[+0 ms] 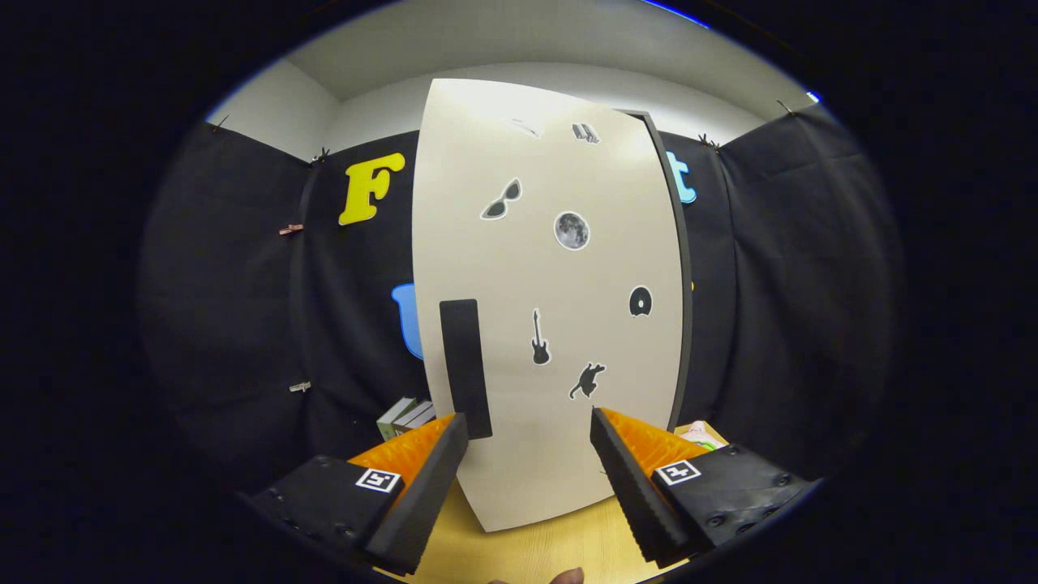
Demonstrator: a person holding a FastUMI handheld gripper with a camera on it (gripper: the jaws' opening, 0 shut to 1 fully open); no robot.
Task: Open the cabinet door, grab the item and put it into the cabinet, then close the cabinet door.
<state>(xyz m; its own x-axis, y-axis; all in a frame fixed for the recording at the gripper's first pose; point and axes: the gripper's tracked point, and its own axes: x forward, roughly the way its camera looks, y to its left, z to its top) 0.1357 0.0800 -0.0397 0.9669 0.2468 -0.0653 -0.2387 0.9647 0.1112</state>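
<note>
A tall cream cabinet door (559, 284) stands straight ahead of me, dotted with small black stickers. Its black vertical handle (465, 369) runs down the door's left side, just above and beyond my left fingertip. The door lies flush with the dark cabinet edge (683, 276) on its right, so it looks closed. My gripper (529, 426) is open, its two orange and black fingers spread wide with nothing between them. The left finger (422, 487) reaches to just below the handle's lower end.
The cabinet stands on a light wooden tabletop (535, 547). A small stack of books (404, 418) lies left of the cabinet behind my left finger. A pale packet with green (701, 438) peeks out right of the cabinet. A fingertip (568, 577) shows at the bottom.
</note>
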